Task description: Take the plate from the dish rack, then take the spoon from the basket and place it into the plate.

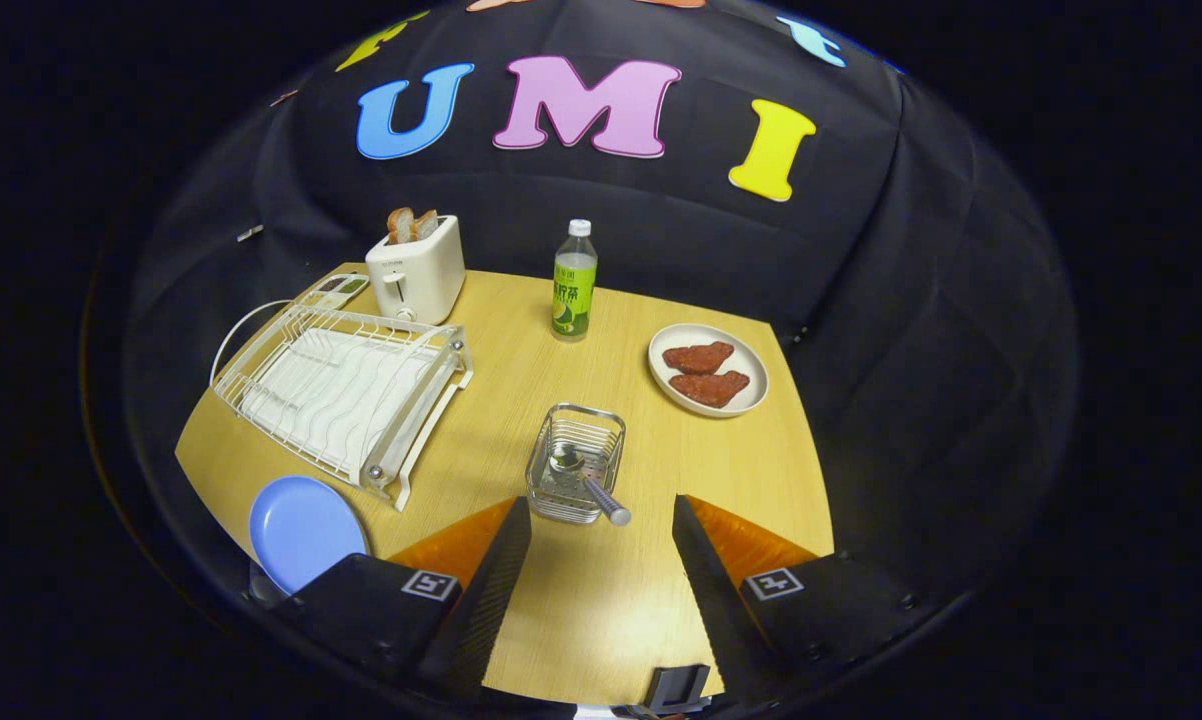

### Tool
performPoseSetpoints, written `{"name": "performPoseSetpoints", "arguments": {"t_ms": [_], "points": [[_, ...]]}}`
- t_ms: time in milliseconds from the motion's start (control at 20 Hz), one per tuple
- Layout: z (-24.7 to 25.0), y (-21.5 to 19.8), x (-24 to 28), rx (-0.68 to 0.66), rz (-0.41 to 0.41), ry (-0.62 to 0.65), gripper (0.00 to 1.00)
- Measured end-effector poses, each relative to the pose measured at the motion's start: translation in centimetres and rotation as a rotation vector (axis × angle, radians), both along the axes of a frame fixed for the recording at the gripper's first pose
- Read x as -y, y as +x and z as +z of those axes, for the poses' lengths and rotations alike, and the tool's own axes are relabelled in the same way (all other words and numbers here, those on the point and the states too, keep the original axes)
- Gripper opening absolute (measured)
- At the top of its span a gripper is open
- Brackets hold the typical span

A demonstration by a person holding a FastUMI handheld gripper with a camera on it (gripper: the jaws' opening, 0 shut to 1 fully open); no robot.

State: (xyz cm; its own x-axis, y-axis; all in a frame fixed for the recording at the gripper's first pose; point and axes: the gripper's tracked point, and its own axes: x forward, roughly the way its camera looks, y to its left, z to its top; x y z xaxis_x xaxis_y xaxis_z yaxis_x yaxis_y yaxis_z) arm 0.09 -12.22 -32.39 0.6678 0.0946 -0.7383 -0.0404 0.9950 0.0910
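A wooden table (651, 590) stands before a black cloth wall. The gripper (601, 515) hovers above it, fingers spread wide, holding nothing. Just ahead sits one basket (575, 462) with one spoon (589, 483); left of the fingers, one blue plate (304, 528); beyond, one rack (346, 393), one toaster (417, 268), one bottle (573, 282).

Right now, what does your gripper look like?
My gripper has two wedge-shaped fingers with ridged inner faces, tapering to points. Each sits on a dark boxy block with a small square black-and-white marker on top. The fingers are spread apart, holding nothing.
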Motion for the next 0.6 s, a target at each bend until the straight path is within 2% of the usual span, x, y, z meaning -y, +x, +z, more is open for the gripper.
{"name": "performPoseSetpoints", "arguments": {"t_ms": [50,250,350,450,500,550,600], "points": [[-1.0,0.3,-0.2,-0.02,0.004,0.017,0.83],[-4.3,1.6,-0.9,-0.061,0.042,0.029,0.72],[-5.3,2.0,-0.7,-0.075,0.039,0.028,0.61],[-5.9,2.5,-0.8,-0.086,0.026,0.041,0.44],[-6.1,2.5,-0.8,-0.09,0.019,0.041,0.38],[-5.9,2.4,-0.8,-0.091,0.016,0.05,0.26],[-5.8,2.3,-1.3,-0.09,0.022,0.072,0.23]]}}
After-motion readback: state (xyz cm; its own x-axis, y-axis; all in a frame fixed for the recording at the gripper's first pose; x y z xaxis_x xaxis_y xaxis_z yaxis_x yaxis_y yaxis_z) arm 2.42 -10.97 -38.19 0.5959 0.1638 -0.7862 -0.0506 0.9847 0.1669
